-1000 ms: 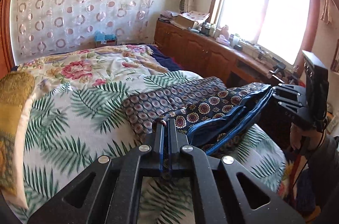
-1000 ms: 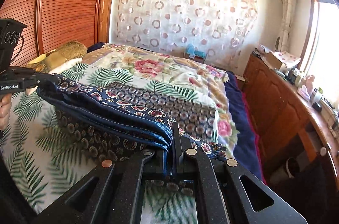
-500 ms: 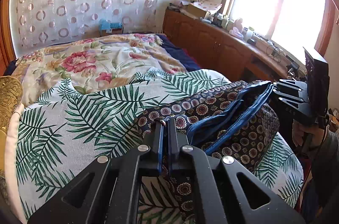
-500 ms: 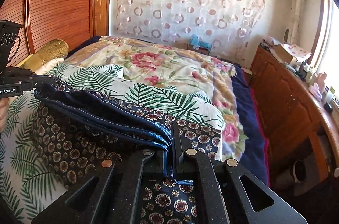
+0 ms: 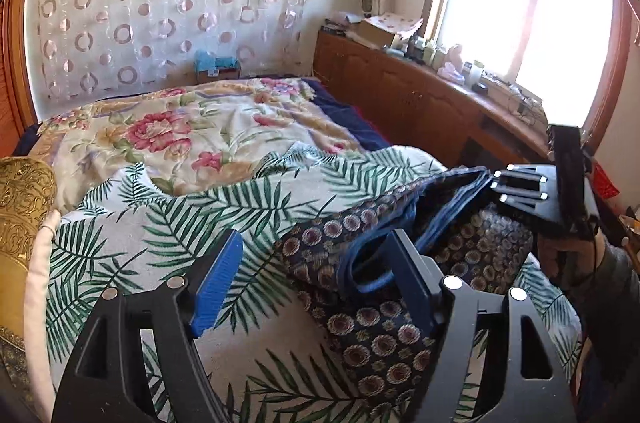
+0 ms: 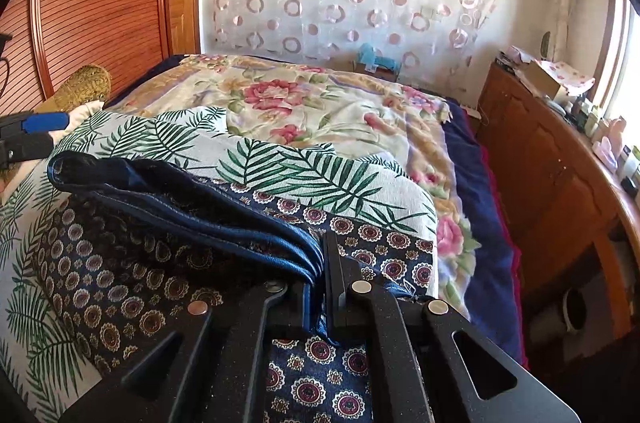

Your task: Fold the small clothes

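The left gripper (image 5: 316, 283) has its jaws opening, spread wide with nothing pressed between the two blue pads; the garment's blue hem lies just beside the right-hand finger. The right gripper (image 6: 322, 279) is clenched on the bunched blue-trimmed edge of that garment, the folds pinched between its two black fingers. One piece of clothing is in play: a navy patterned garment (image 5: 384, 335) printed with round medallions, doubled over and lying on the palm-leaf sheet (image 5: 168, 223) at the near end of the bed. Beyond that sheet spreads one floral quilt (image 5: 192, 127), with a gold bolster (image 5: 24, 199) at the left edge. A wooden counter (image 5: 420, 91) crowded with small bottles and boxes runs under the window (image 5: 532, 19), and a circle-patterned curtain (image 5: 172, 3) covers the far wall.
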`<state>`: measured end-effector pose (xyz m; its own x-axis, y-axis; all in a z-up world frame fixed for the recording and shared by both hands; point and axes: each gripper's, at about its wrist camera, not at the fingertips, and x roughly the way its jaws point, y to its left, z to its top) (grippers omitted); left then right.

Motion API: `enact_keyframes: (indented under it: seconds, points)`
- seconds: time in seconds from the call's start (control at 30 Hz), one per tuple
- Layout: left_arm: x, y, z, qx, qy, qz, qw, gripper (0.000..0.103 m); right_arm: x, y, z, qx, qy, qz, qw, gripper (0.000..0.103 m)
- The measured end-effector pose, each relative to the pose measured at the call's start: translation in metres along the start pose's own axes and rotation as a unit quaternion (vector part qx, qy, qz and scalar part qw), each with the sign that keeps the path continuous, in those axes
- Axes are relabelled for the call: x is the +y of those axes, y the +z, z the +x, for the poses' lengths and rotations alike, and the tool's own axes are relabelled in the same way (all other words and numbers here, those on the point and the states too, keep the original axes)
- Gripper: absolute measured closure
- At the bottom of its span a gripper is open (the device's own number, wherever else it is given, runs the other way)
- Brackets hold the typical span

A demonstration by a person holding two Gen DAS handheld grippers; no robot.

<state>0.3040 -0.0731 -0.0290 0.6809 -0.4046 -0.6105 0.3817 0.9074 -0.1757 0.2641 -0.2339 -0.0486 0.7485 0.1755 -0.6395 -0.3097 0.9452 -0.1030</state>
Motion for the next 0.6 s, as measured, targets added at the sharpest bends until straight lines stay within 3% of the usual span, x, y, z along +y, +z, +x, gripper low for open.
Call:
enact_keyframes:
  seconds: [0.1, 0.3, 0.47, 0.6]
  points:
    - [0.002, -0.003, 0.006, 0.009, 0.0, -0.004, 1.0, 0.028, -0.007, 0.006, -0.001, 0.003, 0.011, 0.022, 1.0, 0.098]
    - [0.009, -0.011, 0.026, 0.037, 0.01, -0.015, 0.9991, 0.028, -0.021, 0.023, -0.022, -0.016, -0.025, 0.06, 0.998, 0.049]
    - [0.013, -0.019, 0.046, 0.069, 0.014, -0.019, 0.9973, 0.028, -0.026, 0.022, -0.05, -0.026, -0.041, 0.06, 0.997, 0.044]
    - [0.017, -0.022, 0.055, 0.084, 0.004, -0.031, 0.996, 0.028, -0.023, 0.0, -0.061, -0.006, -0.037, 0.058, 0.998, 0.036]
